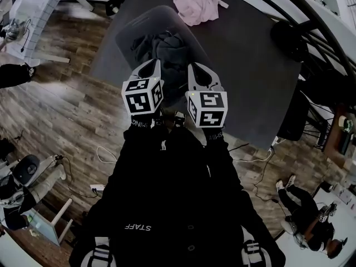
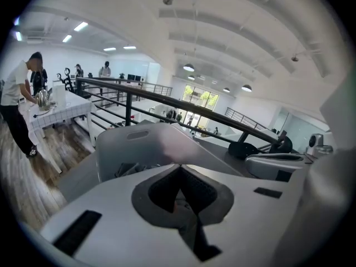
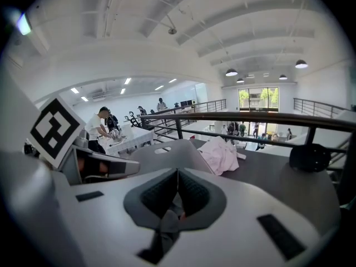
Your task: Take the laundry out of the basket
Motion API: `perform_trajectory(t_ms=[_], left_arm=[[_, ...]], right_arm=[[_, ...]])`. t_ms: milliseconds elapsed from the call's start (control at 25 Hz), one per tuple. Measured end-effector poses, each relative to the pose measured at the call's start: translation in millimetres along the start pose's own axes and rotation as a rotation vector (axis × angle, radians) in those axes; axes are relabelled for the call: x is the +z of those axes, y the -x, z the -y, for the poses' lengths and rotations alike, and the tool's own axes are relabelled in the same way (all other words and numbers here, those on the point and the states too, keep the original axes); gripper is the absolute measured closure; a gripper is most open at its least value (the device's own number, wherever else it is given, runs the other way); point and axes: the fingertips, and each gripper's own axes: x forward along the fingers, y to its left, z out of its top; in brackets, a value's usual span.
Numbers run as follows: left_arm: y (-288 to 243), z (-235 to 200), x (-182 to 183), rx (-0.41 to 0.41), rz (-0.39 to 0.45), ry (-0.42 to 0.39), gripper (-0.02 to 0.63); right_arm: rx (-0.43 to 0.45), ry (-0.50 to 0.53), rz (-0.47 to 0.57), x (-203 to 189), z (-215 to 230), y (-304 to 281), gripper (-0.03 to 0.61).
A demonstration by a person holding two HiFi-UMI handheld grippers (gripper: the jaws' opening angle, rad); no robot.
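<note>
Just ahead of the two grippers stands the grey laundry basket (image 1: pixel 129 33) on the dark grey tabletop (image 1: pixel 250 88), with a heap of dark laundry (image 1: pixel 167 50) lying inside it. The left gripper (image 1: pixel 149 71) has its jaws pressed together with nothing between them, and its tip points at the near rim of the basket, where the dark clothes show just past the jaws in the left gripper view. The right gripper (image 1: pixel 200 75) sits just beside the left one, at about the same level. Its jaws are also closed on nothing, and the basket lies ahead of it and slightly to its left. Neither gripper touches the laundry.

Beyond the right gripper, past the far side of the basket, a crumpled pink garment (image 1: pixel 194 1) lies on the tabletop. Farther to that gripper's right, a black round object (image 1: pixel 289 38) rests near the tabletop's edge, close to a dark railing (image 3: pixel 233 115). Off to the left of the left gripper, well apart from it, a person (image 2: pixel 16 99) stands at a white table (image 2: pixel 61 107) on the wooden floor (image 1: pixel 67 110).
</note>
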Motion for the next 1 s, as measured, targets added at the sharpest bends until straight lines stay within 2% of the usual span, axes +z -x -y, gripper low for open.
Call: perform_trajectory(t_ms=[280, 480, 720, 840, 1000], left_arm=[[-43.2, -10.7, -2.3, -0.001, -0.076, 0.087, 0.611], [-72.2, -26.0, -13.1, 0.058, -0.129, 0.127, 0.607], [-100.7, -42.5, -33.2, 0.145, -0.210, 0.145, 0.456], [-113.7, -53.9, -45.1, 0.189, -0.235, 0.129, 0.350], [-127.8, -65.5, -65.0, 0.203, -0.285, 0.148, 0.257]], right_arm=[[0.005, -0.034, -0.033, 4.2, 11.0, -31.1, 0.563], [0.008, -0.065, -0.060, 2.5, 21.6, -49.5, 0.563], [0.034, -0.113, -0.135, -10.8, 20.5, -72.4, 0.563], [0.042, -0.117, -0.150, -13.7, 21.6, -78.1, 0.563], [0.040, -0.127, -0.170, -17.4, 28.7, -80.9, 0.563]])
